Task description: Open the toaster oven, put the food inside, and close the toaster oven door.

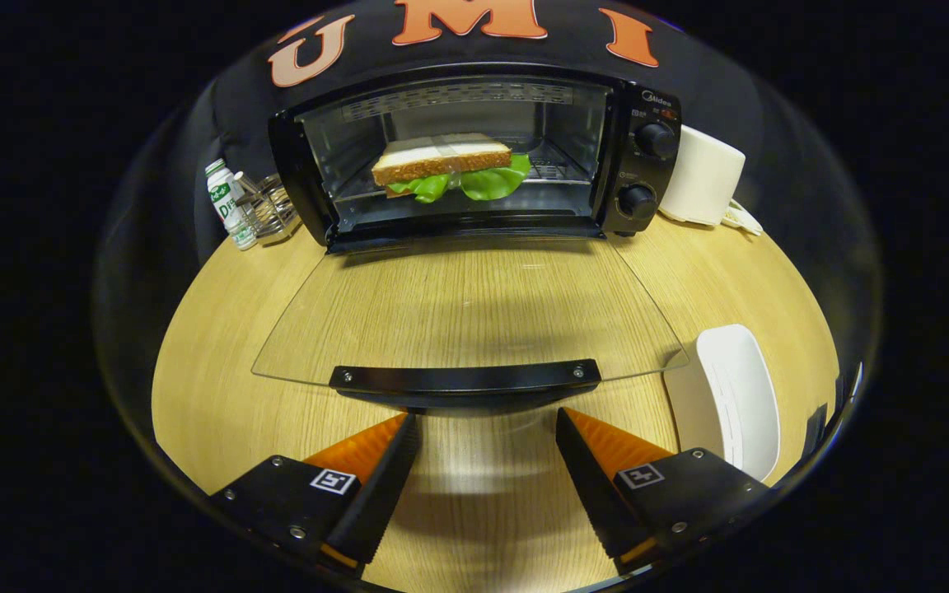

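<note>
A black toaster oven stands at the back of the wooden table with its glass door folded down flat toward me. Inside on the rack lies a sandwich of brown-crusted bread with green lettuce hanging out. The door's black handle runs across just ahead of my fingertips. My gripper is open, its fingers spread wide just short of the handle, nothing between them.
A small white bottle and a wire rack stand left of the oven. A white cylinder-shaped container sits to its right. A white dish lies on the table beside the right finger.
</note>
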A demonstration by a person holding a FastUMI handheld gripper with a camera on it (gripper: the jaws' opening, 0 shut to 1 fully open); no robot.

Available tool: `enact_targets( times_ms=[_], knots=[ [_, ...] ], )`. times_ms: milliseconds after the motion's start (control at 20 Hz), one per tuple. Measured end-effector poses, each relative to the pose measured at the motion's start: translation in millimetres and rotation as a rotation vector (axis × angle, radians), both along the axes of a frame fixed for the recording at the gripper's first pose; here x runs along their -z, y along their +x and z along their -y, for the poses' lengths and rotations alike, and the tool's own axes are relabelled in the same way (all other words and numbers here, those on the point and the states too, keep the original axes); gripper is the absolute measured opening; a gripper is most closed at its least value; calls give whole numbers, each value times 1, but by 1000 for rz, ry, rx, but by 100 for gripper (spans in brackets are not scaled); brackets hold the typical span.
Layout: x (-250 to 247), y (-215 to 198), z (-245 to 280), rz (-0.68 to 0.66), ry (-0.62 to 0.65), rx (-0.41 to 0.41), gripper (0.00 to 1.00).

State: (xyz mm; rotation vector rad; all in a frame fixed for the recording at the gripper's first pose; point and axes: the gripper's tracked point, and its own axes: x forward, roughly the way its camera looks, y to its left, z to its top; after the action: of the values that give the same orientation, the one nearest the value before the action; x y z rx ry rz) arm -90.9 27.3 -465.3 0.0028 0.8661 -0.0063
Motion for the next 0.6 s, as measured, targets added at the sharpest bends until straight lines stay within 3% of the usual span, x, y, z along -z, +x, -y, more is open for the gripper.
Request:
enact_targets(
  times_ms=[600],
  knots=[
    [-75,26,-1,110,44,20,99]
  ],
)
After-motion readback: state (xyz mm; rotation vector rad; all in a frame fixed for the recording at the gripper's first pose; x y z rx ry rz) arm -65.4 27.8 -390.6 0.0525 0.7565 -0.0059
